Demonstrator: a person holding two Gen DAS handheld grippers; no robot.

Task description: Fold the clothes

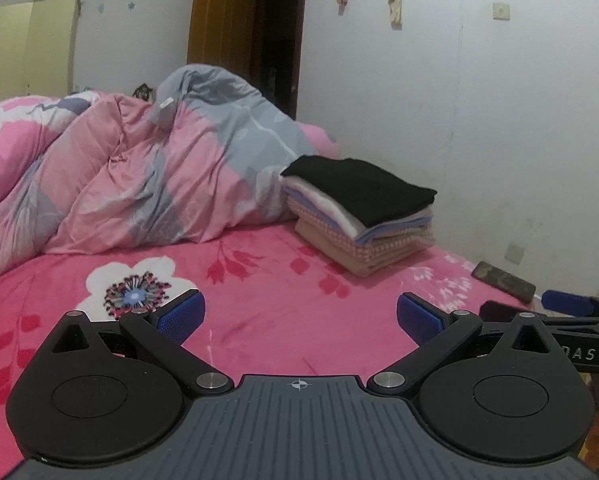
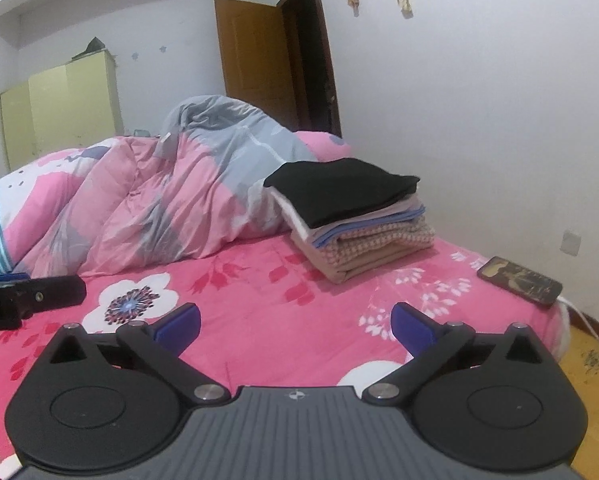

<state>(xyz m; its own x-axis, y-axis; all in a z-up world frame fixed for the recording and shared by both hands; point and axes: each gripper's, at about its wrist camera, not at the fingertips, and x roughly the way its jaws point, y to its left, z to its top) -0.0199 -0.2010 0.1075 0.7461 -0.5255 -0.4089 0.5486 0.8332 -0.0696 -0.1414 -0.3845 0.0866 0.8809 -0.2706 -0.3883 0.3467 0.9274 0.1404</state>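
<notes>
Left gripper point(image 1: 299, 314): we hold it low over the bed point(image 1: 259, 304), fingers wide apart, empty.
Right gripper point(image 2: 295, 322): same, wide apart, empty.
Clothes pile point(image 1: 359, 216): folded, ahead.

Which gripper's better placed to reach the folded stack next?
Right, marginally. Both the left gripper and right gripper hover open and empty over the pink bedsheet, but the folded clothes stack sits on the right side of the bed, nearer the right gripper.
</notes>
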